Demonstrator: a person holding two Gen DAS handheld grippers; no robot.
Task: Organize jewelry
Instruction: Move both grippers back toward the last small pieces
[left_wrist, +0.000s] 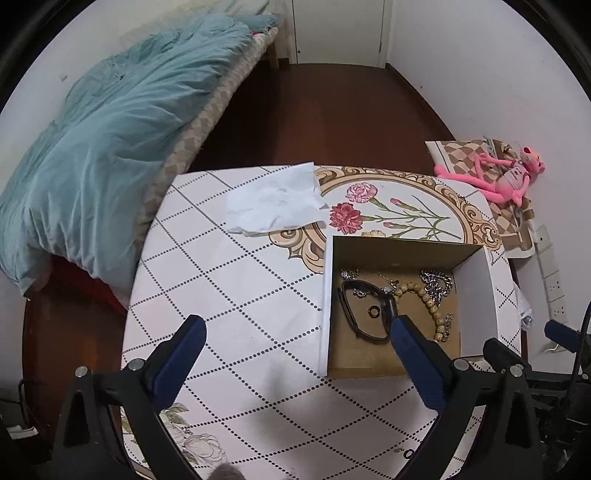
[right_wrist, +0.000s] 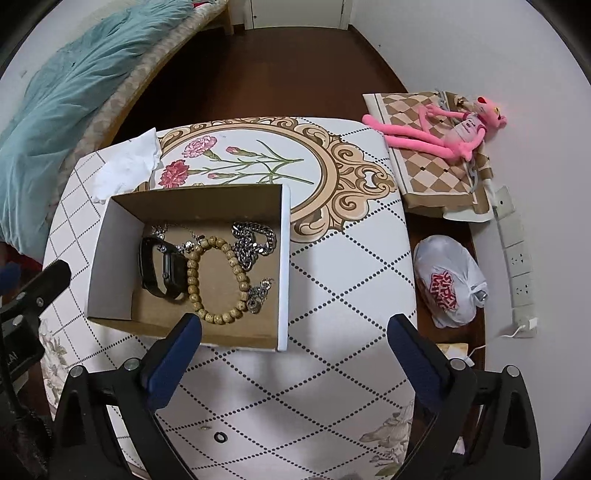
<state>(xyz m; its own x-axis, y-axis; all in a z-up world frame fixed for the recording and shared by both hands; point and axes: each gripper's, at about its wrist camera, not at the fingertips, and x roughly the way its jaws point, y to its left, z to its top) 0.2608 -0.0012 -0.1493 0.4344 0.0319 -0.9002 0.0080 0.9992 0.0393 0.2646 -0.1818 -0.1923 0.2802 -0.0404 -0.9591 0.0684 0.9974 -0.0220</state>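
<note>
An open cardboard box (right_wrist: 284, 266) (left_wrist: 474, 291) stands on the patterned table. Inside lie a black smartwatch (right_wrist: 164, 273) (left_wrist: 364, 314), a wooden bead bracelet (right_wrist: 216, 280) (left_wrist: 428, 299), a silver chain (right_wrist: 253, 240) (left_wrist: 437, 282) and smaller silver pieces (right_wrist: 258, 293). A small dark ring (left_wrist: 373, 312) lies inside the watch strap. Another small black ring (right_wrist: 220, 437) (left_wrist: 408, 454) lies on the table near the front edge. My left gripper (left_wrist: 299, 326) is open and empty above the table, left of the box. My right gripper (right_wrist: 295, 325) is open and empty over the box's near right corner.
A crumpled white paper (left_wrist: 275, 201) lies at the table's far left. A bed with a teal duvet (left_wrist: 110, 129) stands left. A pink plush toy (right_wrist: 443, 129) on a checkered bag, a white plastic bag (right_wrist: 448, 282) and a power strip (right_wrist: 517, 266) are on the right.
</note>
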